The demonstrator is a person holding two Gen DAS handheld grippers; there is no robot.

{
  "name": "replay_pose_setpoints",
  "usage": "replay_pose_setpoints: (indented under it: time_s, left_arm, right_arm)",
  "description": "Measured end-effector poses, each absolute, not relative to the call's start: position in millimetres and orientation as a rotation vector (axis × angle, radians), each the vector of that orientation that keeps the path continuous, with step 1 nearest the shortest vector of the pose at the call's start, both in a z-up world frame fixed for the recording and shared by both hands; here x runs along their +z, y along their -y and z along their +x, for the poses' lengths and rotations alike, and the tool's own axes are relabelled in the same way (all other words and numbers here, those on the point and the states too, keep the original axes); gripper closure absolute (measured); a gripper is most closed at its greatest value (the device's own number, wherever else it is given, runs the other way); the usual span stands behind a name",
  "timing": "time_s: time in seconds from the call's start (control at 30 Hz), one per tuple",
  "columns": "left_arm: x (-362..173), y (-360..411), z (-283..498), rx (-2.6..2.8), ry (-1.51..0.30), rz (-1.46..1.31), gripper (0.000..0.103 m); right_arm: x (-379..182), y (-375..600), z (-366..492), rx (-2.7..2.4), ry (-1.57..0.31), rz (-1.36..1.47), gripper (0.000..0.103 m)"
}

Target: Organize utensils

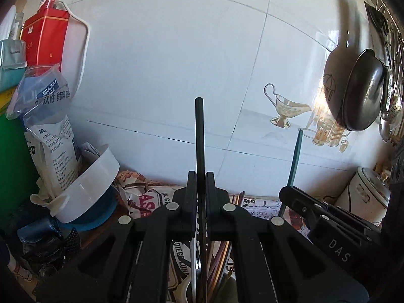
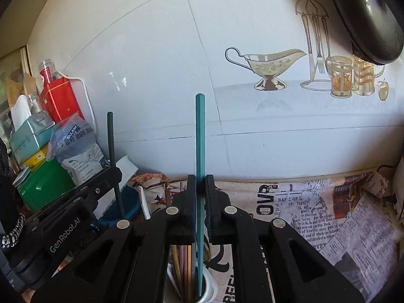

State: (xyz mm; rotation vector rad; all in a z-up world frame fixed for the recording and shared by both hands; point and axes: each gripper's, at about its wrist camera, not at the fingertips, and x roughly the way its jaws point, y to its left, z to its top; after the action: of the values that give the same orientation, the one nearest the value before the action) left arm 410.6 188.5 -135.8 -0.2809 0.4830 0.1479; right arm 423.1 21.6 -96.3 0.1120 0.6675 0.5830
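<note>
left gripper (image 1: pixel 201 184) clamped tight on black chopstick (image 1: pixel 199 136), stick upright. right gripper (image 2: pixel 201 186) pinching teal chopstick (image 2: pixel 200 136), lower end down in white holder cup (image 2: pixel 208 289) with other sticks. cup on newspaper-covered counter (image 2: pixel 328 217), near back wall.

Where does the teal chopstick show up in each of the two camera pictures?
Left wrist view: the teal chopstick stands at the right, held upright in the right gripper, below the hanging black pan.
Right wrist view: the teal chopstick is dead centre, pinched in the right gripper, its lower end in the white cup.
Shared landmark: the gravy boat picture on the wall tile.
</note>
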Motion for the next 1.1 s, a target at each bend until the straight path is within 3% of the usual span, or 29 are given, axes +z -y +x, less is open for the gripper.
replay_pose_setpoints:
  time_s: [0.17,0.63,0.73,0.83,1.1]
  left_arm:
    - [-162.1,-188.2,414.9,0.150,-0.490,-0.261,0.100]
    - [-195.5,-171.9,394.5,0.094,-0.753,-0.262,0.100]
    - [-188.4,-165.5,384.3,0.104,-0.790,-0.276,0.100]
    - [-173.2,-154.9,370.8,0.139,-0.798,-0.251,0.097]
    - [-111.2,-122.8,318.6,0.200,-0.738,-0.275,0.086]
  right_arm:
    - [-112.1,-23.2,421.6,0.572,-0.695,0.114,0.097]
    - [-127.9,-20.5,392.2,0.644,-0.842,0.002,0.096]
    - [-127.7,-15.1,387.1,0.663,-0.876,-0.017,0.095]
    - [-119.9,-5.3,380.0,0.695,-0.884,-0.024,0.083]
    - [-70.2,32.2,343.8,0.776,-0.785,-0.048,0.082]
